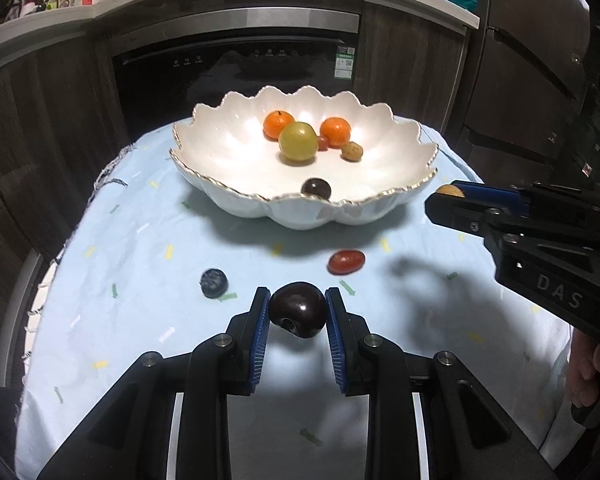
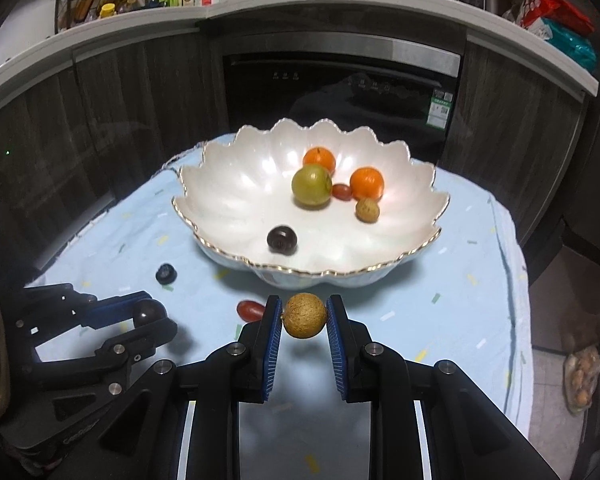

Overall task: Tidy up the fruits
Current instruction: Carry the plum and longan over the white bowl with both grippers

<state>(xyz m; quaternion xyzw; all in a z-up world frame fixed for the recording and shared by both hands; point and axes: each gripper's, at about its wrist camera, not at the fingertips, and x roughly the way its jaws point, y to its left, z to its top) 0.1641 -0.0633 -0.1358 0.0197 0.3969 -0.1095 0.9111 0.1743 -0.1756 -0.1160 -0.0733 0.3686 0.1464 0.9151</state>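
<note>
A white scalloped bowl (image 1: 228,152) (image 2: 236,200) stands on the light blue cloth. It holds two oranges (image 1: 278,124), a green fruit (image 1: 298,142), a small red fruit, a brown longan (image 1: 352,151) and a dark cherry (image 1: 316,189). My left gripper (image 1: 298,312) is shut on a dark cherry (image 1: 298,316), held above the cloth in front of the bowl; it also shows in the right wrist view (image 2: 150,312). My right gripper (image 2: 304,316) is shut on a brown longan (image 2: 304,316), near the bowl's front rim; it also shows in the left wrist view (image 1: 446,194).
A blueberry (image 1: 214,282) (image 2: 166,274) and a red grape tomato (image 1: 346,261) (image 2: 250,310) lie on the cloth (image 1: 140,340) in front of the bowl. A dark oven and wooden cabinets stand behind the table. A bag lies on the floor at right (image 2: 582,376).
</note>
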